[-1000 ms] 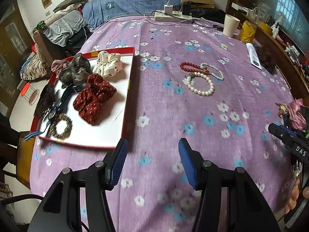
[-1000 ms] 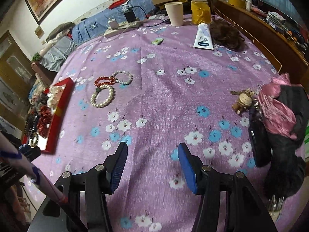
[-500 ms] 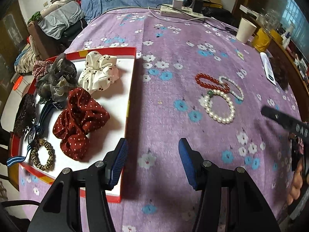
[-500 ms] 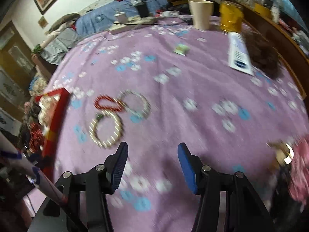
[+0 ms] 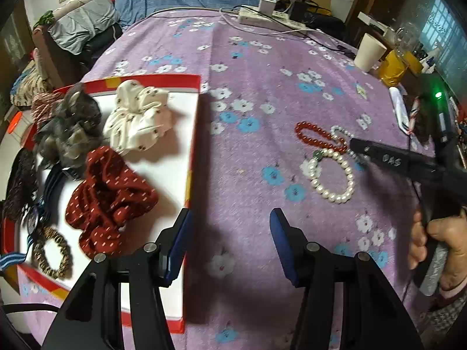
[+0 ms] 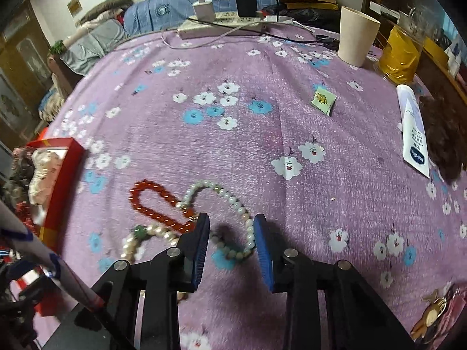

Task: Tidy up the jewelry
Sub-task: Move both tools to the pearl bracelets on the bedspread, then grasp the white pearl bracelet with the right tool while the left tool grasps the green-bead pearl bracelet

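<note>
Three bracelets lie loose on the purple floral surface (image 5: pixel 256 93) at right-centre of the left wrist view: red bead bracelet (image 5: pixel 316 138), big pearl bracelet (image 5: pixel 332 176), small pearl strand mostly hidden behind the right gripper (image 5: pixel 354 145); left gripper (image 5: pixel 229 243) hangs wide open and empty at bottom centre, just beside the red-rimmed tray (image 5: pixel 195 134) of scrunchies. Right wrist view: right gripper (image 6: pixel 231 240) is partly open, holding nothing, fingers straddling the small pearl strand (image 6: pixel 233 204) at lower centre, so I'd drop straight down, pinch only that strand clear of the red bead bracelet (image 6: pixel 154 204) touching it, then lift slowly.
</note>
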A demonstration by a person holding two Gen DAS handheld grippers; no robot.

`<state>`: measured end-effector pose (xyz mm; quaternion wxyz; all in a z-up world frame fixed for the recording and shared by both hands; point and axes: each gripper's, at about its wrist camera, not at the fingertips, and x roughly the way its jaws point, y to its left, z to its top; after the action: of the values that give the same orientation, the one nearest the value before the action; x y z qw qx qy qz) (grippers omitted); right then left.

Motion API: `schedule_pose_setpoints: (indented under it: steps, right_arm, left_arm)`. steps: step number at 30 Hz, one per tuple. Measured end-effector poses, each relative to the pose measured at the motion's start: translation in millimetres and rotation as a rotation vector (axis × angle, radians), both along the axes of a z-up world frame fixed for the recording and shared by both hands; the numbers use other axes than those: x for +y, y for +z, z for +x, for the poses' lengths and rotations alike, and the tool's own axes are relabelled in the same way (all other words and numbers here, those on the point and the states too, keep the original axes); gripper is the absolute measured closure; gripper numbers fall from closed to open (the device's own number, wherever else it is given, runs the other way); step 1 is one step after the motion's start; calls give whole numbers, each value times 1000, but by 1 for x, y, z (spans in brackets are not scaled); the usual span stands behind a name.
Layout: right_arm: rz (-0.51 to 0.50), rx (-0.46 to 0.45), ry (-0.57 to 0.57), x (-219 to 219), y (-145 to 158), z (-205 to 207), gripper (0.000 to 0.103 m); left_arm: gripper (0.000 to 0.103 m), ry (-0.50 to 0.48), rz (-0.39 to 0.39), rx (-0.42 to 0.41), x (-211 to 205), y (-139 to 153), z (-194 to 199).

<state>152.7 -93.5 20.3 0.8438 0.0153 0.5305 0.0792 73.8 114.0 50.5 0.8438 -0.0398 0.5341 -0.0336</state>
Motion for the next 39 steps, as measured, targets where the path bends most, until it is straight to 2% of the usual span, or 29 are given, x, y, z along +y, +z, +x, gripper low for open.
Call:
schedule_pose_setpoints:
  steps: [2,4,5,10,16,23,29,30,33,36,39]
  right_arm:
    - [-7,-1,-2,-1,-3,3,78]
    - [-26,-5,4,-2,-3,2,94]
    - [-26,-4,6,-3,-3,2,97]
    - [-11,21,-40,-17,-4,-8,98]
    - [13,46,-103,-48,-4,-44,98]
    - [75,56,-169,-75,1,-80,98]
    - [81,47,-177,-79,-2,-86,97]
    - [82,48,-179,-79,-3,-87,97]
    - [85,42,-184,-79,-6,-87,97]
    - [96,32,-175,-75,-6,-85,97]
    - [123,30,-168,-73,-4,-84,98]
  left_arm:
    - [50,-15,-8,-1,-5,0,5]
    - [50,-34,-20,-7,-12,1,9]
    - [50,-47,-24,-11,-18,1,13]
    - [50,-124,-17,-20,-46,-4,28]
    - [54,-212,-32,-11,-77,-19,52]
    - [55,-248,-21,14,-93,-35,66]
    - [55,-250,0,-13,-101,-39,67]
    - [57,-253,10,-21,-103,-39,65]
    - [94,-267,63,-41,-107,-39,60]
    - [95,-271,2,-4,-104,-37,59]
    - [95,-250,-26,-7,-99,-28,51]
